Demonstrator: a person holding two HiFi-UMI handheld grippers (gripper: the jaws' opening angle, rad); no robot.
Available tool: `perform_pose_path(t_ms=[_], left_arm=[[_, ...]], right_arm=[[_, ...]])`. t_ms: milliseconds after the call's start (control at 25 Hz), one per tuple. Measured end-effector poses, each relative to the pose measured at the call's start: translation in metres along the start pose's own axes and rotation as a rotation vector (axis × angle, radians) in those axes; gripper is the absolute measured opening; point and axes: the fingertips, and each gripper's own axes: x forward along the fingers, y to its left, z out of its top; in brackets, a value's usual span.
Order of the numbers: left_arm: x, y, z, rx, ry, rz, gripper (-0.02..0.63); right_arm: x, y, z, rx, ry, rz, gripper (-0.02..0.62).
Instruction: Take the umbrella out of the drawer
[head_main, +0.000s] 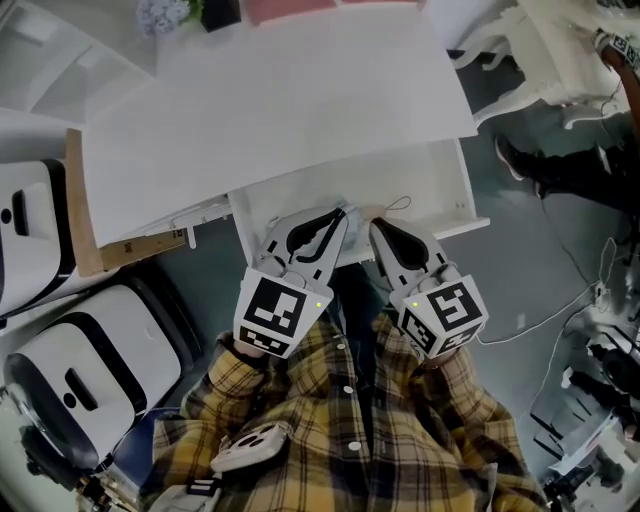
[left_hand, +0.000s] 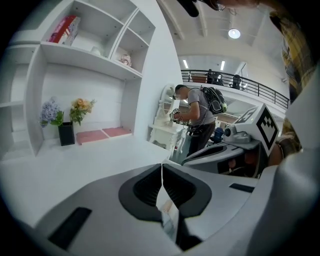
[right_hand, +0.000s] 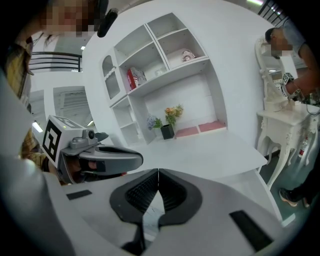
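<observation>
White desk (head_main: 270, 120) with one open drawer (head_main: 430, 190) beneath. Two grippers point into it: left gripper (head_main: 342, 213) and right gripper (head_main: 378, 227), each with jaws clenched on nothing. Between their tips lies one tan end with a cord loop, seemingly the umbrella (head_main: 375, 211).

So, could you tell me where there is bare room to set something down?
The desktop is bare from its front edge to the flower pot and pink mats. The left gripper and right gripper crowd the open drawer.
</observation>
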Motion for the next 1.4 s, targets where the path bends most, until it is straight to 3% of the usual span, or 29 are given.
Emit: perform_pose_path(t_ms=[280,800,1160,1400], left_arm=[[0.023,-0.003,-0.026,0.019,0.064,-0.052,0.026],[0.052,0.011,-0.093,0.060,0.229,-0.080,0.031],[0.059,0.017,-0.144,0.103,0.389,-0.141,0.112],[0.066,0.012,-0.174,0.180,0.514,-0.214,0.214]], right_arm=[[0.007,-0.009,-0.011,0.004,0.032,0.001,0.017],[0.023,-0.023,-0.038,0.050,0.088,-0.019,0.017],[0.039,-0.024,-0.044,0.060,0.095,-0.007,0.017],[0.037,-0.025,-0.050,0.077,0.108,-0.007,0.017]])
